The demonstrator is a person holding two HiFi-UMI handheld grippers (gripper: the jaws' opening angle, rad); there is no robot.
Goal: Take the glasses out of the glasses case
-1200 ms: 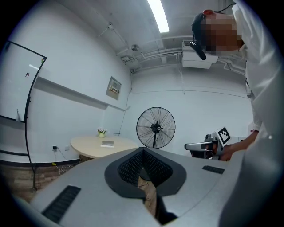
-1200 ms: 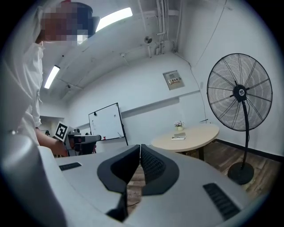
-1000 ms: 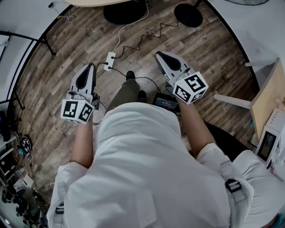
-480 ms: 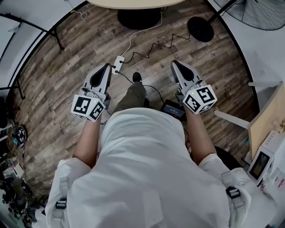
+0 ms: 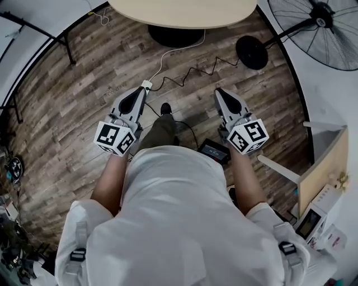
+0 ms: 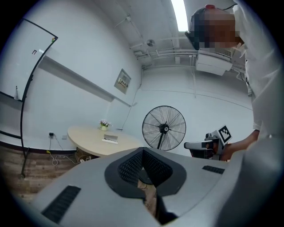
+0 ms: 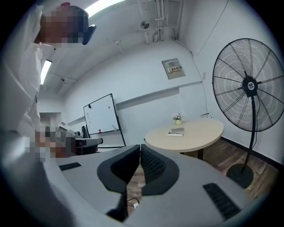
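Note:
No glasses show in any view. A small flat pale object (image 6: 110,139) (image 7: 176,132), too small to identify, lies on the round beige table (image 5: 184,11) (image 6: 88,137) (image 7: 195,133) ahead, beside a little flower pot (image 6: 104,125) (image 7: 177,118). In the head view, only the table's near edge is visible. My left gripper (image 5: 141,90) (image 6: 143,151) and right gripper (image 5: 218,91) (image 7: 140,147) are held out level in front of the person's body, above the wooden floor and well short of the table. Both are shut with nothing between the pads.
A large standing fan (image 5: 321,28) with a round black base (image 5: 251,52) stands at the right of the table. A power strip (image 5: 146,85) and cables lie on the floor ahead, and a black box (image 5: 213,151) lies by the person's feet. A whiteboard (image 7: 101,115) stands far left.
The person has walked toward the table, so its edge and the fan have come further into the head view. Both grippers stay shut and held out in front.

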